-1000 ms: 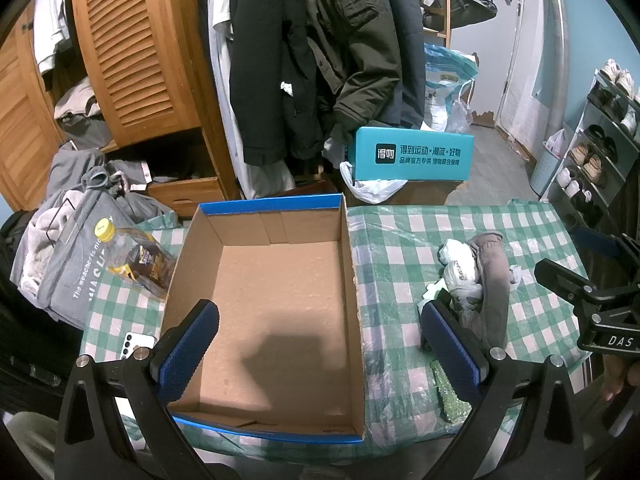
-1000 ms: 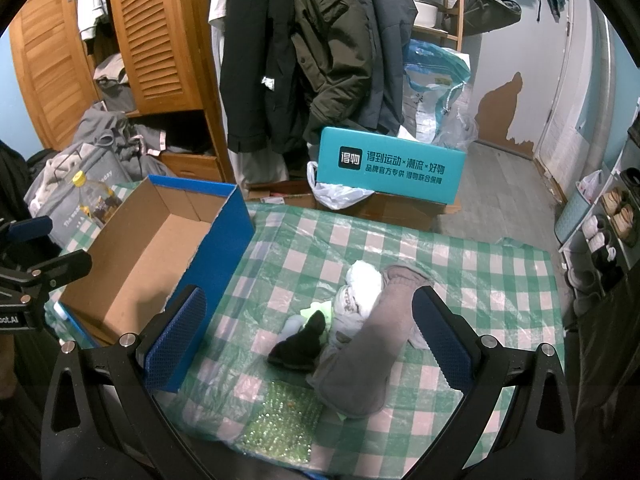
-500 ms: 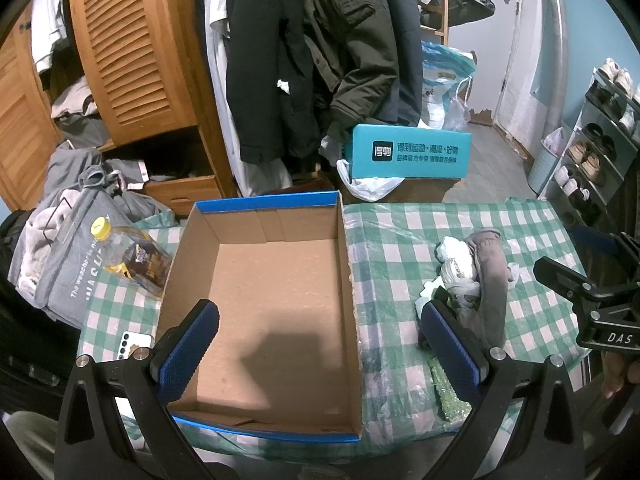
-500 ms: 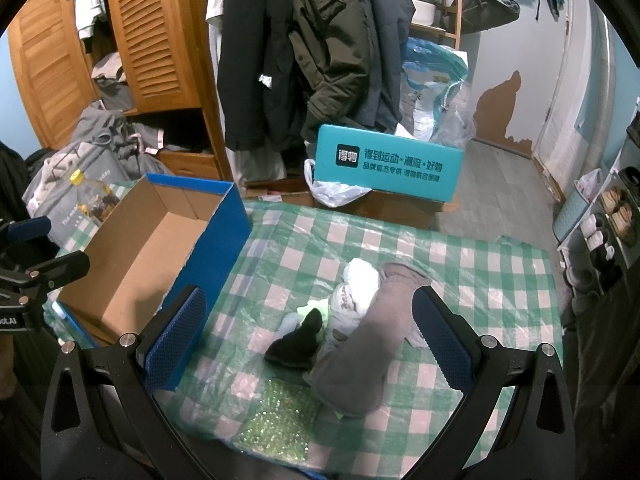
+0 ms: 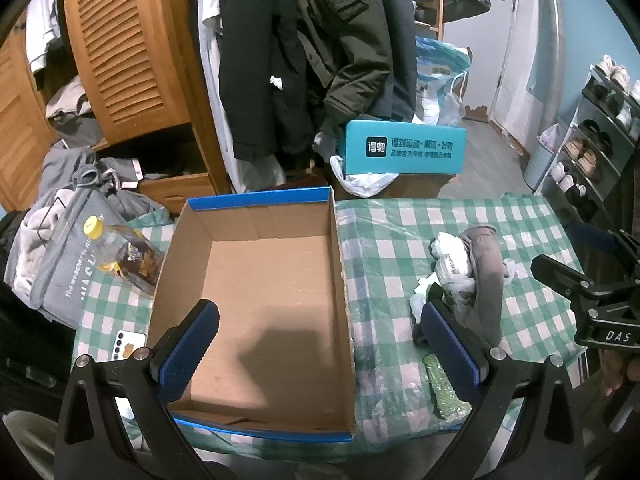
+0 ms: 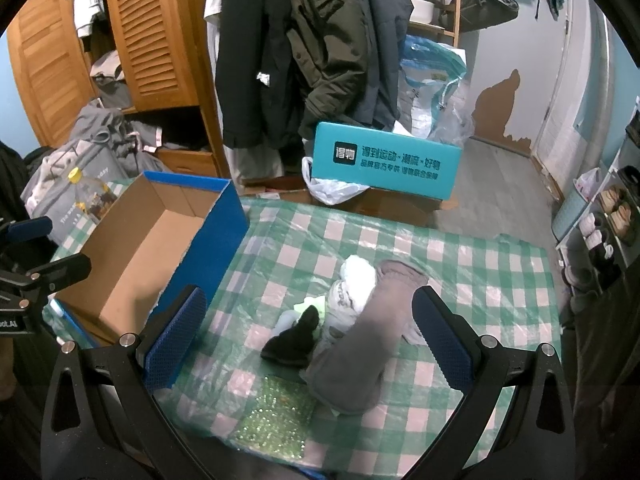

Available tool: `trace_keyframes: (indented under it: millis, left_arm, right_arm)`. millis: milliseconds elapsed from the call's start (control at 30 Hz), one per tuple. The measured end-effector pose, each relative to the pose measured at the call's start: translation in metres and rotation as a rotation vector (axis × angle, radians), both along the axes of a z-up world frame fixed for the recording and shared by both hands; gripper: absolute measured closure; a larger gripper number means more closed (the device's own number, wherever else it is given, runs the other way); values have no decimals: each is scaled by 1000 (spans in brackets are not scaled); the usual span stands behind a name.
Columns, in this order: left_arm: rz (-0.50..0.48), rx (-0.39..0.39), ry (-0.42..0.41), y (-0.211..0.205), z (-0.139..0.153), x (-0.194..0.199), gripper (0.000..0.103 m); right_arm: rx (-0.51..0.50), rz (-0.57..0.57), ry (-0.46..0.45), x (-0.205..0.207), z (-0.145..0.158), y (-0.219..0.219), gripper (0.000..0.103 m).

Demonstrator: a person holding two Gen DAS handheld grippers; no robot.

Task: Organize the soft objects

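The left gripper (image 5: 318, 344) hangs over the cardboard box (image 5: 260, 300) with its jaws spread wide and nothing between them. The box sits on the checked tablecloth (image 5: 384, 240), open at the top, its floor bare.

The right gripper (image 6: 308, 334) is also spread wide and holds nothing; it hangs above the pile of soft things, which lies on the cloth at about 3 o'clock from the box, apart from it. In the pile a long grey sock (image 6: 372, 328) lies on top, with a white sock (image 6: 358, 276) at its 11 o'clock end, touching it, and a black sock (image 6: 294, 340) just beside it at 9 o'clock. A green sparkly cloth (image 6: 276, 412) lies flat at 6 o'clock from the black sock.

At the box's 9 o'clock side a bottle (image 5: 124, 256) lies on its side, and a phone (image 5: 126, 346) lies flat at 7 o'clock
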State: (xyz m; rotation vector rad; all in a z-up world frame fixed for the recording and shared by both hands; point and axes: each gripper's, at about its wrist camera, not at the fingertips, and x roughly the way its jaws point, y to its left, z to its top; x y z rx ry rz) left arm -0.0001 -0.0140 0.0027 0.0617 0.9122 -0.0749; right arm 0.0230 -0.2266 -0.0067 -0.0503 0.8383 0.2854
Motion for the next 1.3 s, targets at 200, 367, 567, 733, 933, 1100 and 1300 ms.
trace_keyframes:
  millis: [200, 367, 567, 733, 933, 1100, 1300]
  left_arm:
    - [-18, 4, 19, -4, -4, 2, 1]
    - [-43, -2, 47, -14, -11, 6, 1]
    - [-75, 0, 90, -30, -20, 14, 1]
    - [-104, 14, 99, -45, -24, 17, 1]
    - [-124, 36, 120, -62, -32, 27, 1]
    - [-138, 51, 149, -78, -43, 40, 1]
    - [-158, 79, 198, -99, -65, 54, 1]
  right_arm:
    - [-3, -10, 9, 3, -13, -11, 2]
    - [-10, -31, 34, 5, -18, -28, 2]
    - [-19, -62, 76, 13, -21, -40, 2]
    - [-23, -76, 106, 24, -23, -49, 2]
    - [-19, -93, 140, 34, -28, -61, 2]
    - [-12, -103, 177, 42, -38, -67, 2]
    - [-22, -123, 219, 51, -52, -75, 2]
